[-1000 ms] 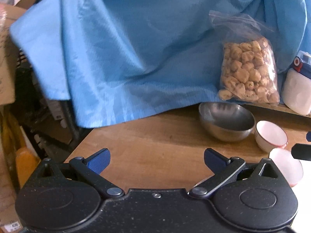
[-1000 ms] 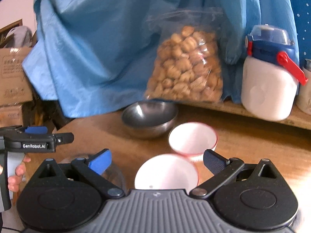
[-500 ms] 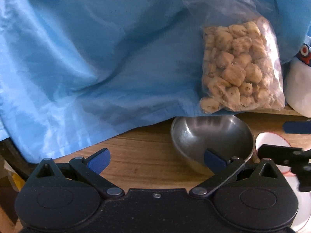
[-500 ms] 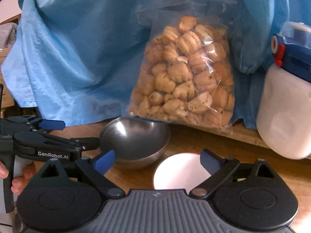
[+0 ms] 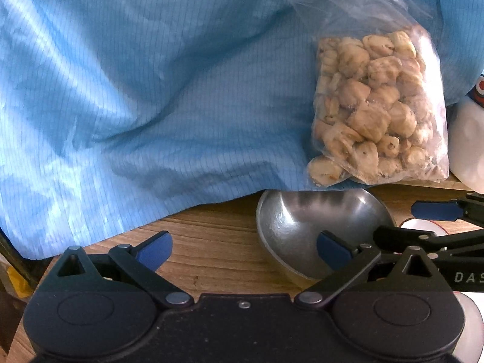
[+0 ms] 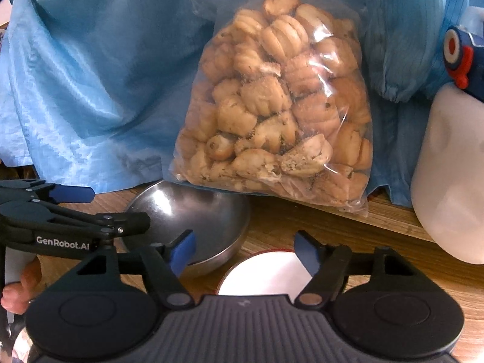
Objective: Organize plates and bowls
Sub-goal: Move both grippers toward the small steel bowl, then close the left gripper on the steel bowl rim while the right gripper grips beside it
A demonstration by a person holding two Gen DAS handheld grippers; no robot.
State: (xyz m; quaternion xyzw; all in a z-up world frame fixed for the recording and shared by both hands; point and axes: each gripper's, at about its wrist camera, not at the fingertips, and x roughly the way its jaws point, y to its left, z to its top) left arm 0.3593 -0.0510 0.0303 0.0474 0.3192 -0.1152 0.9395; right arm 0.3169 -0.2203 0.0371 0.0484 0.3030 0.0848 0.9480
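Note:
A steel bowl (image 5: 305, 224) sits on the wooden table (image 5: 211, 242) under a bag of biscuits. My left gripper (image 5: 242, 249) is open; its right finger reaches into the bowl's left rim area, its left finger is over bare wood. In the right wrist view the same steel bowl (image 6: 205, 211) lies left of a white red-rimmed bowl (image 6: 266, 278). My right gripper (image 6: 245, 249) is open, with its jaws standing over the white bowl's far rim. The white bowl (image 5: 423, 225) barely shows behind the right gripper in the left wrist view.
A clear bag of biscuits (image 6: 272, 106) leans on blue cloth (image 5: 136, 90) behind the bowls. A white jug with blue and red lid (image 6: 453, 166) stands at the right. The left gripper body (image 6: 60, 227) crosses the left of the right wrist view.
Both grippers have moved forward toward the bowls. The steel bowl now sits at the left gripper's right finger. The right gripper's jaws have narrowed somewhat over the white bowl.

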